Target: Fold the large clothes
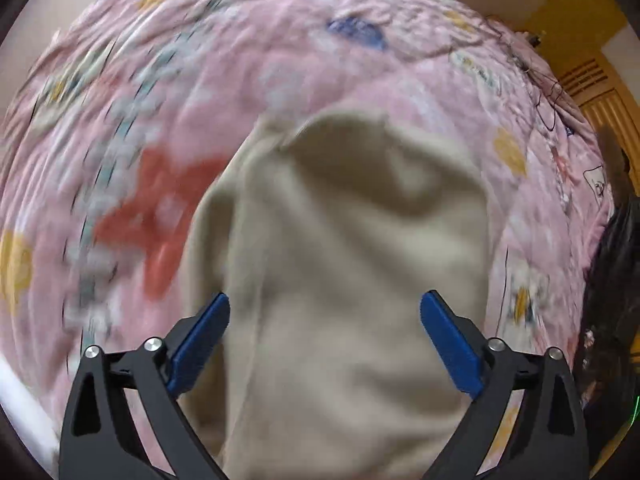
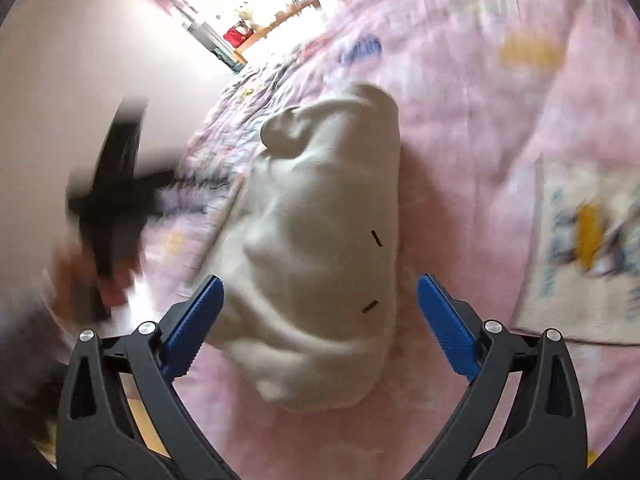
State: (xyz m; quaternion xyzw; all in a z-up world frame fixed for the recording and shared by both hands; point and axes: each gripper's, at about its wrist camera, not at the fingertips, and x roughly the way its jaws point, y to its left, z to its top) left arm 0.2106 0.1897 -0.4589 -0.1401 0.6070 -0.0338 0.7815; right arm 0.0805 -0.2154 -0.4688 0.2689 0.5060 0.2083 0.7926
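Under your left gripper (image 1: 325, 312) spreads a pink quilt (image 1: 248, 80) printed with red, yellow and blue cartoon figures, much of it smeared by motion blur. At the upper right edge you can see yellow-orange wooden panelling (image 1: 596, 80), and a dark shape sits at the far right edge, too blurred to name. One beige garment (image 1: 344, 264) lies on the quilt directly ahead of you, bunched into a thick folded bundle. Its long axis runs away from you, from the bottom of the view up toward the middle, ending in a rounded end. Your two blue-padded fingers (image 1: 202, 340) stand wide apart, one on each side of the bundle, clamping nothing.

In your right wrist view the same pink quilt (image 2: 472, 128) fills the right side, with a bright window and a shelf carrying a red object (image 2: 238, 34) at the top. The beige garment (image 2: 320, 248) lies in front of your right gripper (image 2: 320, 300), its long axis pointing away and slightly right, with a rolled knob at the far end. Two short dark marks show on its cloth. This gripper's two fingers are spread as well, gripping nothing. At the left you see your other gripper (image 2: 116, 196) as a black blur, its state impossible to read from here.
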